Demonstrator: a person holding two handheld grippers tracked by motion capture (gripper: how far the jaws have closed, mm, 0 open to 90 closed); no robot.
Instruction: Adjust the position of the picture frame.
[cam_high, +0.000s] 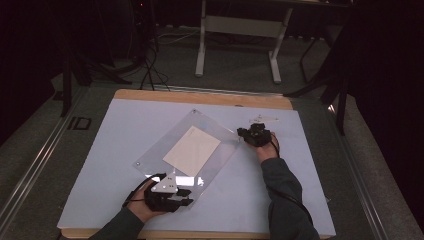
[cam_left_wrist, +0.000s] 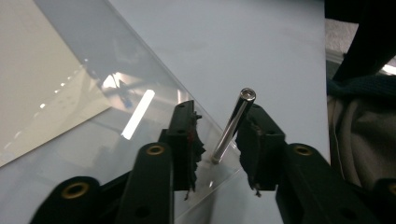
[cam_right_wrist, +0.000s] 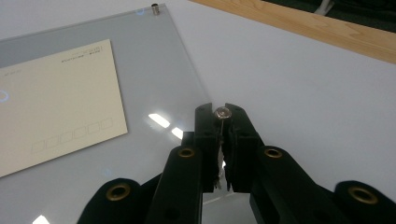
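Observation:
A clear acrylic plate (cam_high: 165, 145) lies at an angle on the white table top, with a cream card (cam_high: 192, 150) under it. My left gripper (cam_high: 187, 197) is at the plate's near corner. In the left gripper view its jaws (cam_left_wrist: 222, 109) stand apart around an upright shiny metal pin (cam_left_wrist: 231, 123). The pin leans by the right pad, and a gap shows to the left pad. My right gripper (cam_high: 245, 133) is at the plate's right corner, shut (cam_right_wrist: 221, 114) on a small round-headed metal stud (cam_right_wrist: 221, 111). The card (cam_right_wrist: 56, 102) shows printed boxes.
Another metal stud (cam_right_wrist: 154, 8) sits in the plate's far corner (cam_high: 194, 112). Small clear parts (cam_high: 262, 119) lie on the white top beyond my right hand. A wooden rim (cam_high: 200, 96) borders the table. A white desk frame (cam_high: 239, 30) stands on the floor behind.

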